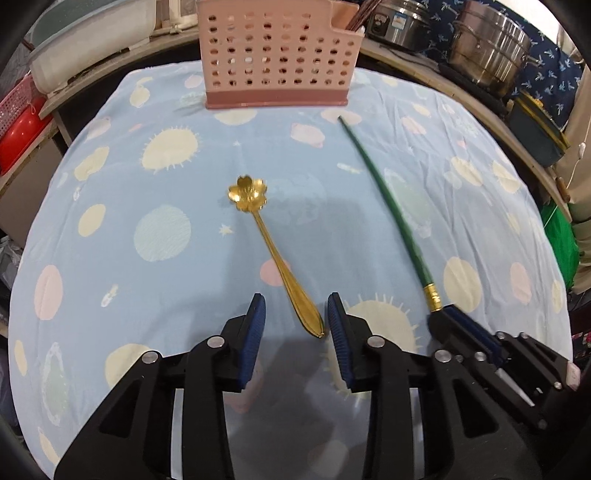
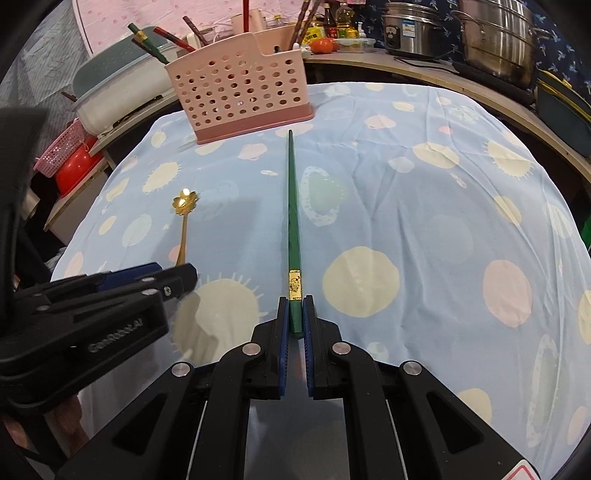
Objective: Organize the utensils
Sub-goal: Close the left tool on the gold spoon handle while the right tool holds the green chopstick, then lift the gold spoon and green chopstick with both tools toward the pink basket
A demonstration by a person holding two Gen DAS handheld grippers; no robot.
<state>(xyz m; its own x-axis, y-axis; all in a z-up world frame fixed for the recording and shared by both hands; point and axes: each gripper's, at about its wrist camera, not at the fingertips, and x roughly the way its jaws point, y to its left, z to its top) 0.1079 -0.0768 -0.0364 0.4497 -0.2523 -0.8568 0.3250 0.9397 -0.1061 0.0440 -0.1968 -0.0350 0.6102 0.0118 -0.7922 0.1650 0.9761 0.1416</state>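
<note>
A gold spoon with a flower-shaped bowl lies on the blue patterned cloth; it also shows in the right wrist view. My left gripper is open, its jaws either side of the spoon's handle end. A green chopstick with a gold band lies pointing toward the pink perforated utensil holder. My right gripper is shut on the chopstick's thick end. The chopstick and holder also show in the left wrist view, with the right gripper at lower right.
The holder holds several chopsticks. Steel pots and a cooker stand on the counter behind. A white tub, a pink basket and a red bowl are at left.
</note>
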